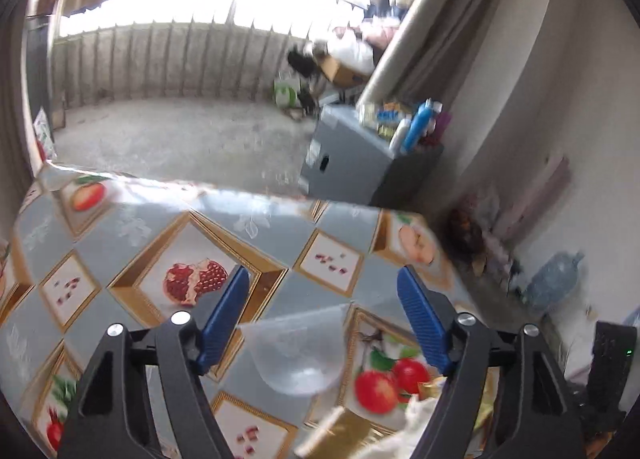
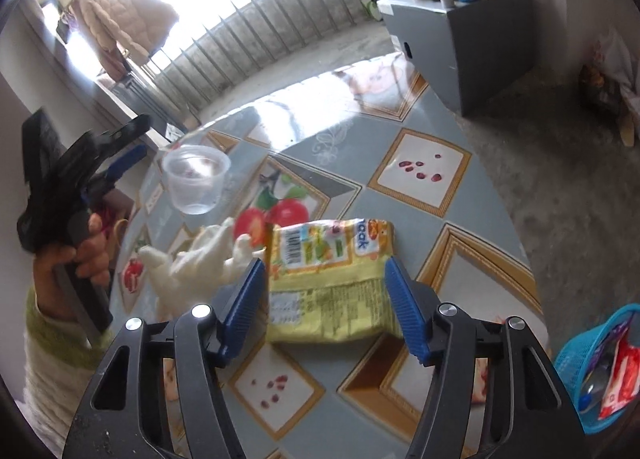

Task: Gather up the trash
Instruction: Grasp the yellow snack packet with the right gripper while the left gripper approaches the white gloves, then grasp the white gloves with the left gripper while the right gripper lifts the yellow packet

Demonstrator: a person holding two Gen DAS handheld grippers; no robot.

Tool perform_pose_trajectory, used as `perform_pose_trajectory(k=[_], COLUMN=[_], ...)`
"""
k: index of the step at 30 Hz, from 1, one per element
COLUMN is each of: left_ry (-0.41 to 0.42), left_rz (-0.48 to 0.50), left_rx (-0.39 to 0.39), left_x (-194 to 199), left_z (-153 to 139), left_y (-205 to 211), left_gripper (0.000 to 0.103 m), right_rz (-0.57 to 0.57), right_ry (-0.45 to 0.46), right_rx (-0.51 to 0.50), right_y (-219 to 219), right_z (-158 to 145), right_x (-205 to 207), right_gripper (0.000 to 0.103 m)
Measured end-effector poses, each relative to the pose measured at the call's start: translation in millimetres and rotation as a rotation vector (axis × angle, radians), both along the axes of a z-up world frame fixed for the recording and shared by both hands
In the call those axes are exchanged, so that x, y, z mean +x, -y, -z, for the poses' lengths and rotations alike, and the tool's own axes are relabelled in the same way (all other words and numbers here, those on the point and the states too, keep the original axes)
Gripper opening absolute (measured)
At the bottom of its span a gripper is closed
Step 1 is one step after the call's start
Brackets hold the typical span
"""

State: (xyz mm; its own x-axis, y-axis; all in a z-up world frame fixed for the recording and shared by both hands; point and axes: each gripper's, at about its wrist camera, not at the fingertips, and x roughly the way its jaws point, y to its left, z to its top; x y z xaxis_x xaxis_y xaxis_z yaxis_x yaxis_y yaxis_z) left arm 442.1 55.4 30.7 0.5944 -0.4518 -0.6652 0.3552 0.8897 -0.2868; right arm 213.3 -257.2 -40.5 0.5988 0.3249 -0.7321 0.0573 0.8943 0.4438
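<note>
Right wrist view: right gripper (image 2: 326, 299) has fingers apart, straddling the yellow snack wrapper (image 2: 330, 279) lying flat on the desk (image 2: 460, 219), white glove (image 2: 192, 263) just beside it and blue basket (image 2: 580, 355) off the desk edge to the right. Left gripper (image 1: 324, 315) is also spread, clear plastic cup (image 1: 298, 351) between its fingers but not clamped. My call: drop lower, pinch the wrapper's crinkled near edge, avoid snagging the glove, then carry it to the basket.
</note>
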Motion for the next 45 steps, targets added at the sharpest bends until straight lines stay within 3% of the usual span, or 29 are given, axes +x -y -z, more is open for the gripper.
perform_pose_trajectory(k=[3,7,11,15,17,23,28,34,36,39,42,45], left_ry=[-0.111,-0.203,-0.225,-0.271,-0.286,-0.32,-0.315,-0.241,-0.213,-0.151,-0.081,-0.065], left_rz=[0.051,0.085,0.109,0.111,0.105,0.074,0.082,0.06,0.036,0.025,0.023,0.03], left_rx=[0.056,0.067,-0.009,-0.098,-0.086,-0.18,-0.215,-0.225,-0.215,-0.26,-0.275,-0.291], left_x=[19.6,3.6,-29.1,-68.5,-95.6,-181.6,-236.8,-268.6,-274.7,-289.2,-311.8,-332.3], left_z=[25.5,42.0,45.0,48.2,51.9,60.2,61.8,59.7,54.4,36.2,19.5,12.2], left_y=[8.6,4.8,-2.5,0.4,6.3,4.7,2.8,0.5,-3.5,-19.4,-34.0,-46.5], left_gripper=[0.049,0.028,0.026,0.022,0.015,0.015,0.015,0.016,0.023,0.034,0.038,0.038], right_rz=[-0.005,-0.035,-0.088,-0.149,-0.169,-0.223,-0.207,-0.181,-0.155,-0.122,-0.089,-0.064], right_ry=[-0.027,-0.044,-0.043,-0.043,-0.046,-0.058,-0.082,-0.063,-0.06,-0.035,-0.028,-0.048], right_rx=[-0.007,0.011,0.033,0.034,0.021,-0.054,-0.059,-0.064,-0.044,0.017,0.054,0.072], right_y=[3.5,-1.5,-10.5,-29.8,-37.1,-48.1,-43.7,-41.6,-34.4,-11.2,0.8,7.1], right_z=[10.4,18.2,15.7,13.7,13.5,12.9,15.5,13.8,11.4,-0.2,-6.5,-2.3], right_x=[15.0,19.6,21.0,13.6,6.4,-61.8,-125.2,-157.9,-156.6,-175.1,-191.0,-201.7], right_gripper=[0.053,0.042,0.031,0.03,0.029,0.029,0.029,0.031,0.031,0.033,0.035,0.036])
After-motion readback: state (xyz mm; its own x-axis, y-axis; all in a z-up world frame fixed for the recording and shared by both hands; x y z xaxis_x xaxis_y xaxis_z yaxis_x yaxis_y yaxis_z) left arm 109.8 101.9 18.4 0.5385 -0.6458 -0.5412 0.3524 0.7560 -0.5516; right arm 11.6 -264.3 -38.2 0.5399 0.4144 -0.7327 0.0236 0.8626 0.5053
